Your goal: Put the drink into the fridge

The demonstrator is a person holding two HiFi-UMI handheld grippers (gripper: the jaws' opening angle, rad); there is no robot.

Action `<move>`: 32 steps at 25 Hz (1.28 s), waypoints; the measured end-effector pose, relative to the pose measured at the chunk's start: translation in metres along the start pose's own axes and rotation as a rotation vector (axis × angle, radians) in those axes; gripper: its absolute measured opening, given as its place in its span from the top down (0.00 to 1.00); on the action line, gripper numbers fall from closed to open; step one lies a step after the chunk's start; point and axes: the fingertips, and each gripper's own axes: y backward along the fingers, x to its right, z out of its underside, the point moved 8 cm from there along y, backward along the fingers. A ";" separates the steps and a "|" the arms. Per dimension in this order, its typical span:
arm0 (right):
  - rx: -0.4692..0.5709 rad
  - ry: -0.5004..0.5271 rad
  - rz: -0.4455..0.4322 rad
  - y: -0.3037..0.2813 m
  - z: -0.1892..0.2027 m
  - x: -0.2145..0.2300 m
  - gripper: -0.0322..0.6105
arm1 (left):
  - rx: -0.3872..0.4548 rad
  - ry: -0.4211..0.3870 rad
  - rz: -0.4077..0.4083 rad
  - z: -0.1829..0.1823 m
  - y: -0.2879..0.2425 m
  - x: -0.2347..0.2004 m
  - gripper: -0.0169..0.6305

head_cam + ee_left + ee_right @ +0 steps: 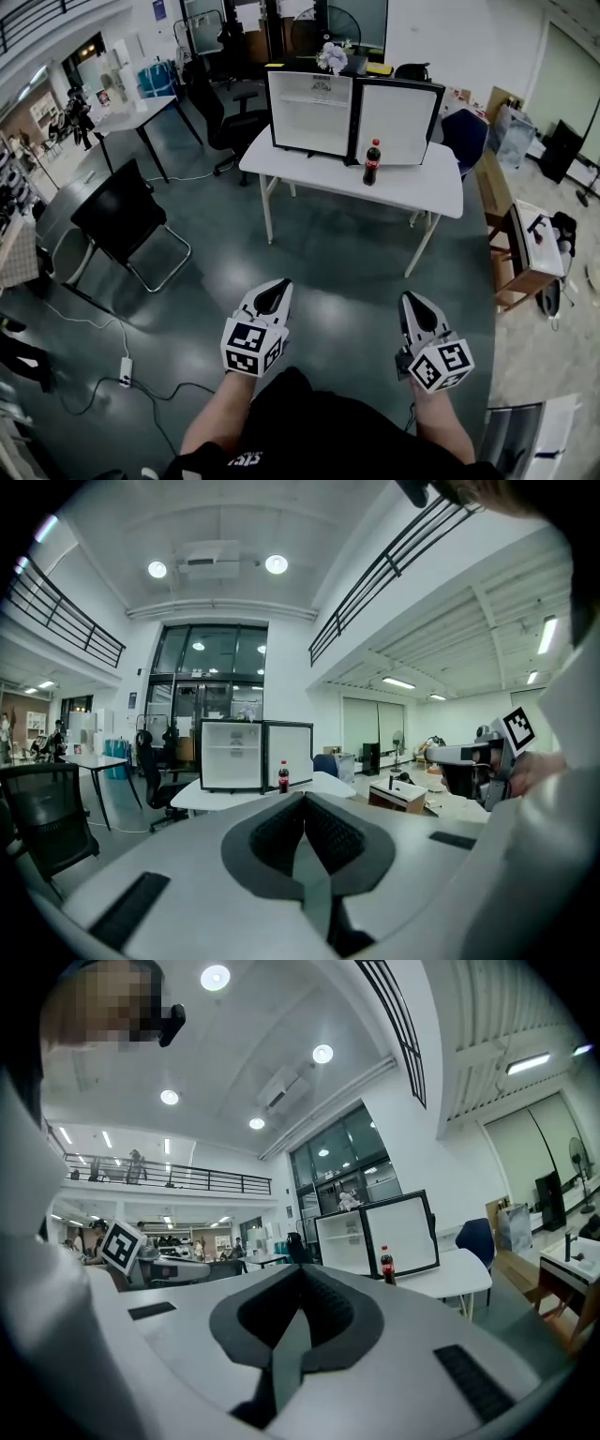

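Both grippers empty, well apart from the table, task not yet started.
Left gripper (275,292) and right gripper (411,305) had jaws pressed together on nothing, probably just carried ahead of the approach. The drink (372,163) stood upright on the white table (417,195), just beside the open fridge (309,112), ready to grab. Big office room, grey floor, black chair (120,217) at left.
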 end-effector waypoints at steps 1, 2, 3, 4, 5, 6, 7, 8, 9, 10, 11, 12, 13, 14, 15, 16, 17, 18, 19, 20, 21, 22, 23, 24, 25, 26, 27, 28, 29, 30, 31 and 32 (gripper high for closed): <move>-0.006 0.001 0.006 0.001 0.000 0.002 0.93 | -0.004 0.007 0.005 0.001 -0.004 0.002 0.95; -0.012 0.001 0.013 0.002 0.000 0.005 0.93 | -0.007 0.012 0.009 0.001 -0.009 0.005 0.95; -0.017 0.000 0.018 0.003 0.001 0.010 0.93 | -0.009 0.014 0.014 0.002 -0.015 0.008 0.95; -0.019 -0.004 0.024 0.003 0.003 0.016 0.93 | -0.012 0.013 0.019 0.002 -0.021 0.010 0.95; -0.020 -0.010 0.030 0.003 0.004 0.022 0.93 | -0.016 0.012 0.024 0.001 -0.027 0.011 0.95; -0.022 -0.016 0.036 0.001 0.005 0.028 0.93 | -0.021 0.010 0.031 0.001 -0.034 0.012 0.95; -0.025 -0.022 0.045 -0.002 0.005 0.034 0.93 | -0.026 0.007 0.037 0.001 -0.042 0.011 0.95; -0.029 -0.025 0.051 -0.006 0.006 0.039 0.93 | -0.029 0.006 0.043 0.001 -0.050 0.011 0.95; -0.034 -0.026 0.055 -0.010 0.007 0.045 0.93 | -0.031 0.005 0.048 0.002 -0.058 0.009 0.95; -0.037 -0.026 0.057 -0.015 0.008 0.050 0.92 | -0.033 0.006 0.051 0.003 -0.067 0.007 0.95; -0.040 -0.027 0.060 -0.021 0.009 0.056 0.93 | -0.035 0.009 0.054 0.004 -0.076 0.003 0.95; -0.042 -0.028 0.062 -0.029 0.010 0.062 0.93 | -0.038 0.012 0.056 0.005 -0.087 -0.001 0.95; -0.045 -0.030 0.067 -0.037 0.009 0.067 0.93 | -0.041 0.016 0.058 0.005 -0.098 -0.007 0.95; -0.050 -0.033 0.075 -0.047 0.008 0.072 0.92 | -0.044 0.019 0.061 0.004 -0.109 -0.012 0.95; -0.056 -0.036 0.082 -0.057 0.006 0.077 0.93 | -0.046 0.020 0.064 0.004 -0.121 -0.019 0.95; -0.063 -0.037 0.085 -0.069 0.006 0.083 0.92 | -0.049 0.020 0.069 0.002 -0.134 -0.024 0.95; -0.070 -0.037 0.086 -0.081 0.006 0.091 0.92 | -0.051 0.020 0.076 0.001 -0.147 -0.030 0.95; -0.077 -0.035 0.084 -0.094 0.007 0.099 0.92 | -0.053 0.019 0.083 -0.001 -0.162 -0.036 0.95; -0.084 -0.033 0.081 -0.109 0.007 0.108 0.91 | -0.056 0.018 0.089 -0.003 -0.177 -0.042 0.95; -0.092 -0.032 0.080 -0.124 0.007 0.116 0.91 | -0.060 0.020 0.094 -0.004 -0.192 -0.050 0.95; -0.099 -0.032 0.080 -0.141 0.007 0.123 0.90 | -0.065 0.023 0.098 -0.005 -0.208 -0.060 0.95; -0.106 -0.033 0.080 -0.158 0.008 0.130 0.89 | -0.070 0.027 0.102 -0.006 -0.224 -0.070 0.95; -0.113 -0.034 0.079 -0.175 0.009 0.137 0.88 | -0.075 0.031 0.107 -0.006 -0.239 -0.080 0.95; -0.120 -0.035 0.082 -0.192 0.008 0.143 0.87 | -0.079 0.034 0.113 -0.008 -0.254 -0.091 0.95; -0.127 -0.037 0.088 -0.209 0.006 0.149 0.86 | -0.081 0.034 0.119 -0.010 -0.269 -0.102 0.95; -0.133 -0.037 0.096 -0.226 0.002 0.155 0.85 | -0.080 0.034 0.125 -0.014 -0.284 -0.113 0.95; -0.137 -0.034 0.100 -0.243 0.000 0.162 0.84 | -0.078 0.034 0.130 -0.018 -0.300 -0.124 0.95; -0.141 -0.030 0.100 -0.259 -0.001 0.169 0.84 | -0.077 0.035 0.134 -0.021 -0.315 -0.135 0.95; -0.145 -0.028 0.103 -0.274 -0.002 0.175 0.83 | -0.078 0.037 0.139 -0.024 -0.329 -0.145 0.95; -0.152 -0.029 0.110 -0.287 -0.003 0.180 0.82 | -0.079 0.038 0.144 -0.026 -0.342 -0.154 0.95; -0.158 -0.031 0.120 -0.300 -0.004 0.185 0.82 | -0.080 0.039 0.149 -0.028 -0.353 -0.163 0.95; -0.165 -0.033 0.129 -0.312 -0.005 0.189 0.81 | -0.081 0.039 0.155 -0.030 -0.364 -0.171 0.95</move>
